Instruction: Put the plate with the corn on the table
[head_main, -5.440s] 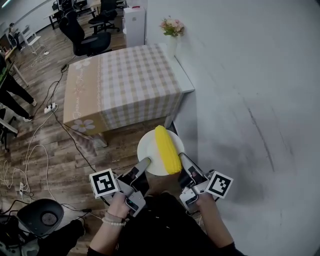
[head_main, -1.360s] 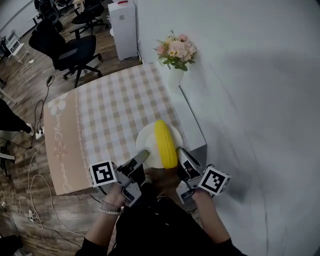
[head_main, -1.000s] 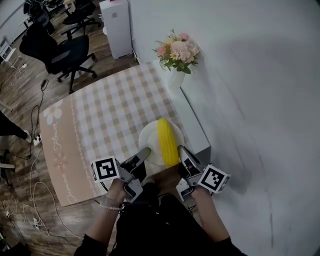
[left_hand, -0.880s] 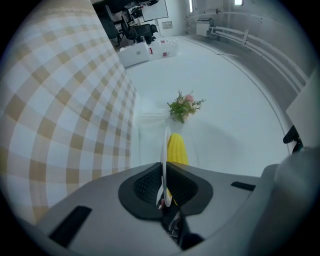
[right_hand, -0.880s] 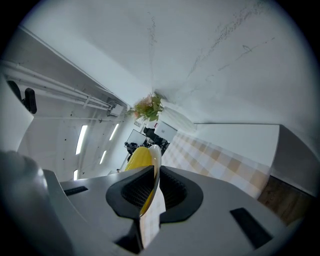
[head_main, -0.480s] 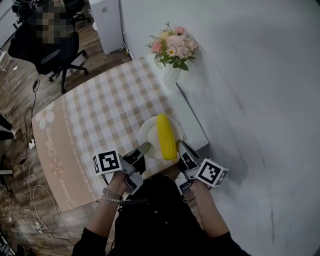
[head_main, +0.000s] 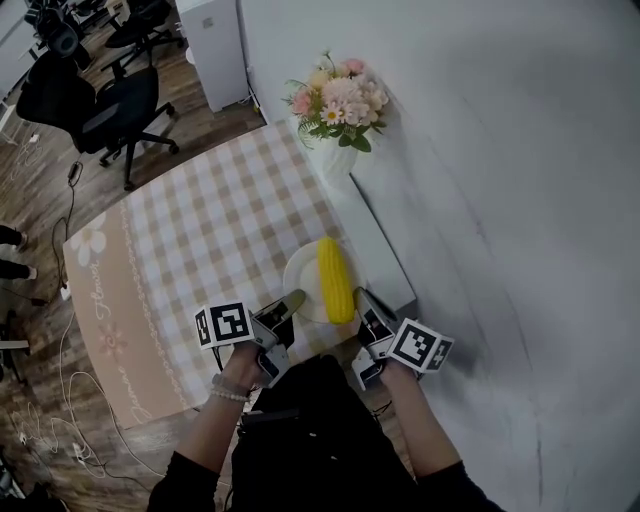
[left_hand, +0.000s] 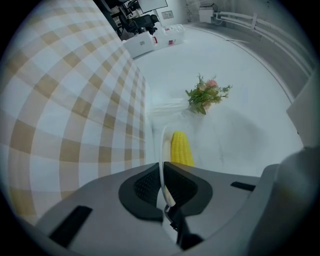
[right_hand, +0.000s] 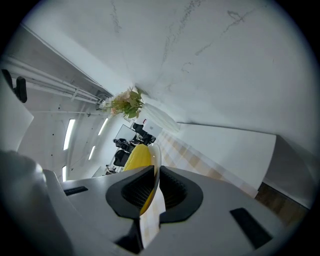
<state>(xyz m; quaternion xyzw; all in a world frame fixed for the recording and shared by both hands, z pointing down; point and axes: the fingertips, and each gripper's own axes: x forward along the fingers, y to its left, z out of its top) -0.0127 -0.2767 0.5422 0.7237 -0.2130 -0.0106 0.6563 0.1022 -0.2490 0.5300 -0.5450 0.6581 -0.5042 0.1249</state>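
- Beige-and-white checked, cloth-covered table (head_main: 200, 230) fills the ground below, set against a pale grey wall (head_main: 500, 200).
- Left gripper (left_hand: 162, 187): its dark ribbed pads are pinched tight on the thin rim of the round white plate (left_hand: 162, 142).
- Right gripper (right_hand: 156, 192): same story on the opposite rim, with the jaws clamped on the plate edge and no gap showing.
- Between the two, the yellow corn cob (head_main: 335, 280) lies lengthwise along the plate's middle. The plate sits over the table's near right corner; whether it touches the cloth cannot be told.
- To land it well, both hands should go down evenly, keeping the plate level so the cob does not roll.
- The plate looks close to the table's edge, so it is better nudged further in. Both jaws should open together, and only once the base sits flat.
- Further out, a white vase of pink and cream flowers (head_main: 335, 100) stands at the far corner, well apart.
- Writing: cursive script runs along the cloth's side border beside printed daisies, too small to read.
- The marker cubes (head_main: 222, 325) show black-and-white squares with no letters, and the plate has no visible label.
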